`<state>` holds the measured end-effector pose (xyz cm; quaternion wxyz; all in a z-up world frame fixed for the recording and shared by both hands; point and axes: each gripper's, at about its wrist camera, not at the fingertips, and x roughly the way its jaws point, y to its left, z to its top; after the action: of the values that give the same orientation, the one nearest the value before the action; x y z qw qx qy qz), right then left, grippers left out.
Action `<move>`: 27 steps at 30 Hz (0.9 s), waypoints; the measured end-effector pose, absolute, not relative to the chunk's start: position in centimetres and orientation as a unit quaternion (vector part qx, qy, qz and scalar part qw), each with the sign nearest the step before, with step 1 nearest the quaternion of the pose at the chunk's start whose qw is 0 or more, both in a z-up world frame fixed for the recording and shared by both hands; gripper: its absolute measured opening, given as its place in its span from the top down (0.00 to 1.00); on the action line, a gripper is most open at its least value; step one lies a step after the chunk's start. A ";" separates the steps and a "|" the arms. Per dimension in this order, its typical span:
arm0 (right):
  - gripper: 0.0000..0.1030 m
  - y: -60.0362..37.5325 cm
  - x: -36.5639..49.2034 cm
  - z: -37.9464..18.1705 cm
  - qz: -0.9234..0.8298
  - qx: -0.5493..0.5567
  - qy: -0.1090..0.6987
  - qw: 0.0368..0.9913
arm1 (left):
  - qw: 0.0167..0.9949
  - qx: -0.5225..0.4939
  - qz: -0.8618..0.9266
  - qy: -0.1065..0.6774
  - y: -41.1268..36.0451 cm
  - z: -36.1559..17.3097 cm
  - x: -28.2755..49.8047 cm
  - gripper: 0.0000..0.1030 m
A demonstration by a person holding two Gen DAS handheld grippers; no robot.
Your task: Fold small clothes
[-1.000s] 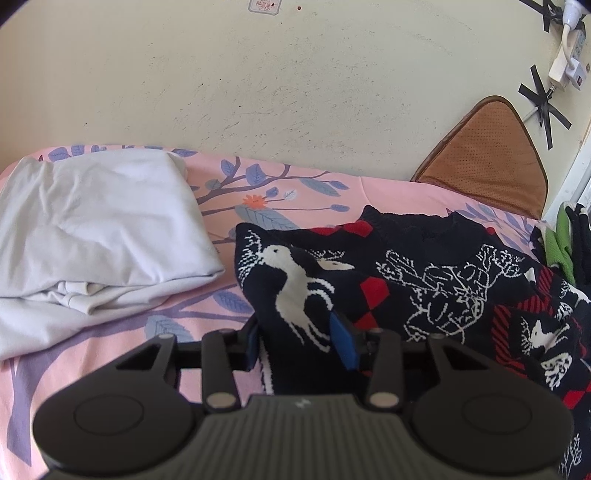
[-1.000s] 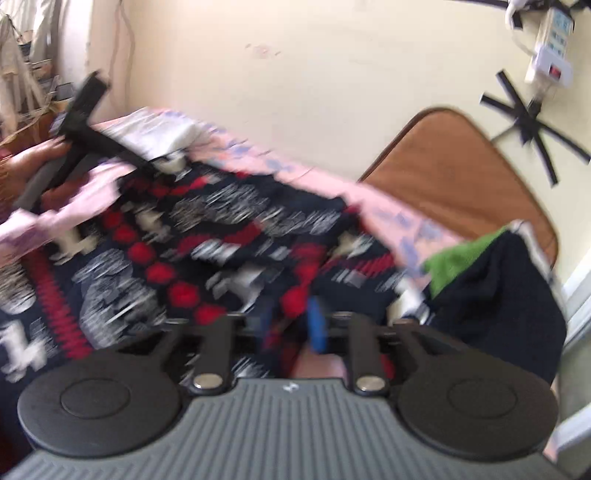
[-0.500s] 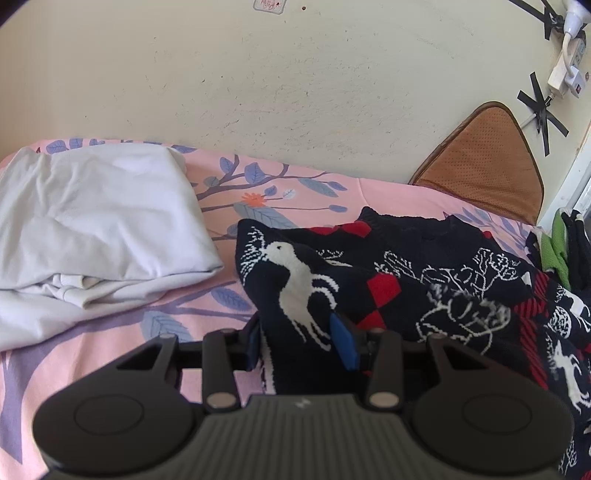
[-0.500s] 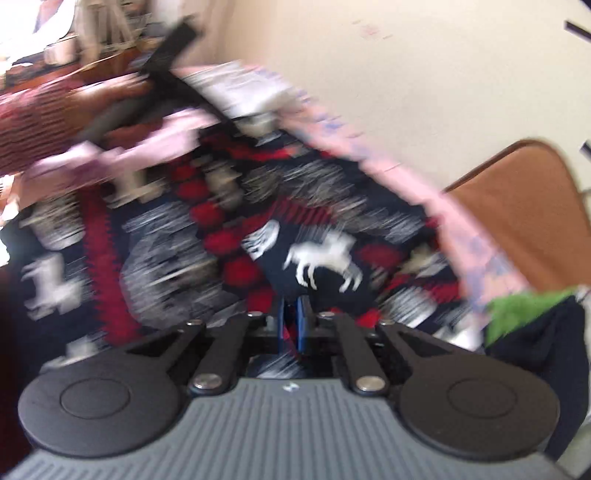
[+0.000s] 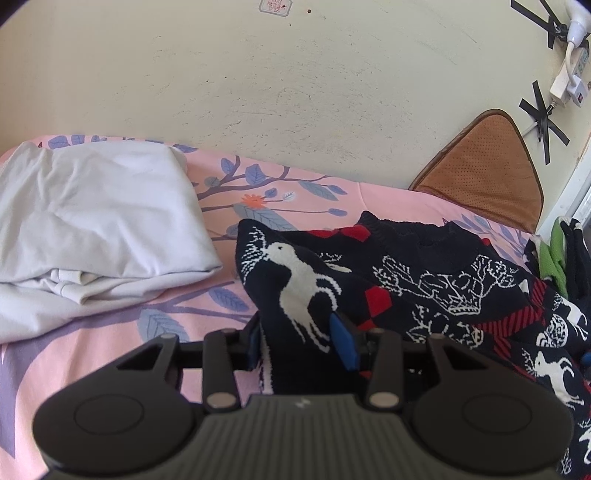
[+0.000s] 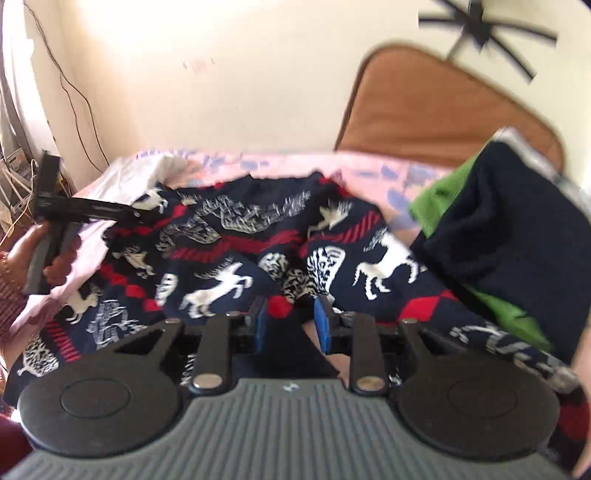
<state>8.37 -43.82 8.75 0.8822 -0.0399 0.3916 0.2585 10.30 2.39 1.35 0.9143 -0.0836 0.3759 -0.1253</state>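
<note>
**Sweater fold: slip risks at both grips; no readable writing**

The dark patterned sweater is spread on the pink leaf-print bedsheet, between a folded white garment and a pile of dark and green clothes at the far side of the bed.

Left gripper: a raised fold of the sweater, with a white deer on it, is clamped between the blue pads, and the cloth fills the gap. Right gripper: the jaws have just been opening. They are seen partly apart, with dark knit and a red patch lying between them; whether the pads press on the cloth cannot be told from the blurred right wrist view. The left gripper is also seen in that view, held in a hand at the sweater's far edge.

Risks, as judged:
- If the right jaws are loose, the hem could be dropped in the middle of the fold, and an uneven crease would be left.
- Only a narrow ridge is pinched by the left gripper, so the thick knit could be pulled out under tension.
- If the sweater is swept towards the clothes pile, that pile could be dragged or toppled.
- The bedsheet could be caught together with the knit.

Writing: a small sticker is noted on the wall, too small to be read. No brand is legible anywhere.
</note>
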 end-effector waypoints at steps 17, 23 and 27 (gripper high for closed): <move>0.88 -38.2 12.4 12.0 0.178 -0.212 0.269 0.923 | 0.929 -0.127 -0.089 0.335 2.9 1.2 10.2 0.86; 0.78 -41.1 14.2 9.0 0.140 -0.137 0.325 0.925 | 0.937 -0.080 -0.082 0.331 2.4 1.4 9.8 0.63; 0.72 -47.4 8.3 12.9 0.119 0.035 0.268 0.955 | 0.938 -0.115 -0.073 0.319 4.2 2.8 8.2 0.62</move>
<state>8.29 -47.44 12.85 0.9555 0.0353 0.2675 0.1195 8.20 4.22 2.78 0.9379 -0.1147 0.3191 -0.0728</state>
